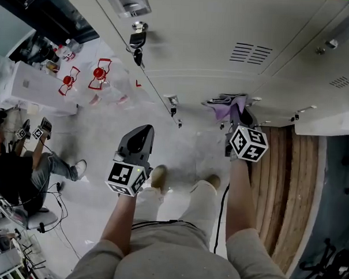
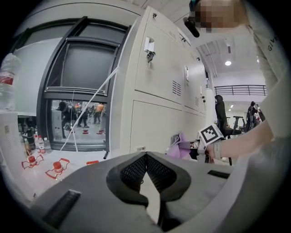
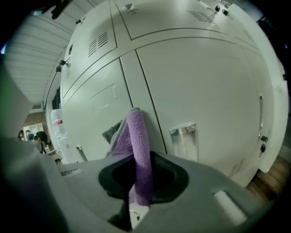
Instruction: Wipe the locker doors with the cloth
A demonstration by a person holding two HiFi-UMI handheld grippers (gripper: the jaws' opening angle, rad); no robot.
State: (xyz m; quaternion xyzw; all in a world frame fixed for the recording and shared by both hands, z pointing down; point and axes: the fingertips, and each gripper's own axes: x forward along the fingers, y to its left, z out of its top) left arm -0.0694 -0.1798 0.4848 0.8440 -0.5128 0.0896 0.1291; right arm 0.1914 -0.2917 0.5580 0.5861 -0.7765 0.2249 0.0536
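In the head view, my left gripper [image 1: 138, 134] hangs above the pale floor [image 1: 100, 133], well clear of the lockers. My right gripper [image 1: 238, 118] reaches toward the locker doors [image 1: 225, 40], with the purple cloth [image 1: 227, 103] bunched at its tip against a lower door. A seated person [image 1: 17, 169] is at the far left.

In the left gripper view, I see the left gripper's [image 2: 146, 158] jaws closed, tips touching, with nothing between them. The white locker doors [image 2: 159, 68] run away to the right, and further along that row the cloth [image 2: 179, 145] sits on a door.

In the right gripper view, the right gripper [image 3: 138, 179] is clamped on the cloth [image 3: 137, 136]. A purple fold stands up from between the jaws, its upper end pressed against the locker doors [image 3: 204, 82] near the seam beside a small metal handle [image 3: 184, 141].
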